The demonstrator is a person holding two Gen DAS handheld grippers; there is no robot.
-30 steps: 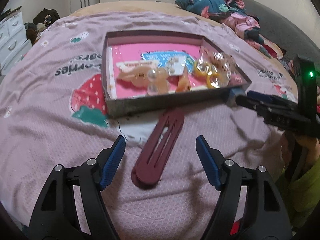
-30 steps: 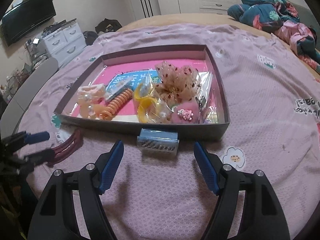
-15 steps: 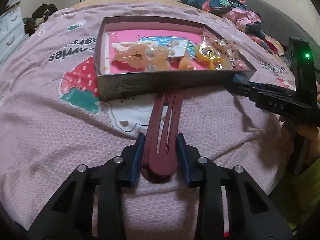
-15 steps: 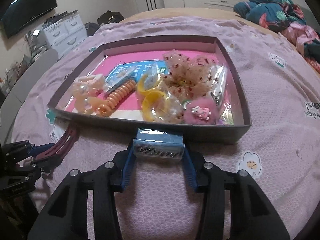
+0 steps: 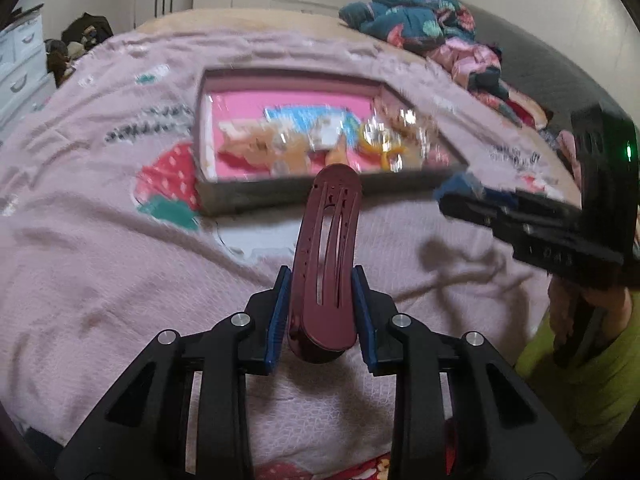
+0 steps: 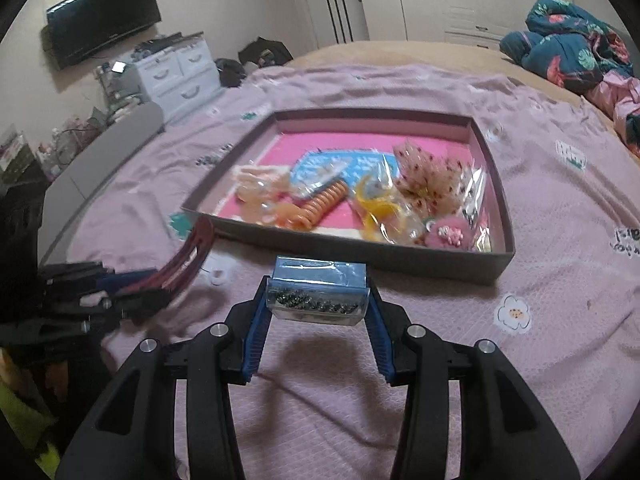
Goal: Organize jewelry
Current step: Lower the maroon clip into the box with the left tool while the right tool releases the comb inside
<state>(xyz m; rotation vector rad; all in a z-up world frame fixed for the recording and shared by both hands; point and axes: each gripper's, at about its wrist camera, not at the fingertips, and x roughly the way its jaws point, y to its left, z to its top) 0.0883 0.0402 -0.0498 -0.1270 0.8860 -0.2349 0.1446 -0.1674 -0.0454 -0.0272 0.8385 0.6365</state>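
Observation:
My left gripper [image 5: 320, 312] is shut on a long dark red hair clip [image 5: 326, 256] and holds it lifted off the bed, its tip toward the tray. My right gripper [image 6: 317, 308] is shut on a small clear blue packet of dark beads [image 6: 318, 290], raised above the bed. A shallow grey tray with a pink floor [image 6: 490, 268] lies ahead, holding an orange spiral hair tie [image 6: 324, 206], yellow rings [image 6: 378, 208], peach clips and a pink pompom. The tray [image 5: 256, 196] is blurred in the left wrist view.
The bed has a pink printed cover [image 6: 560, 320]. A heap of teal and pink clothes [image 6: 580, 52] lies at the far right. White drawers [image 6: 176, 72] and a wall TV [image 6: 100, 16] stand left. The other gripper [image 5: 560, 220] is at right in the left wrist view.
Both grippers closed from open on their items, then lifted them off the bed. The hair clip now tilts up toward the tray; the bead packet is raised.

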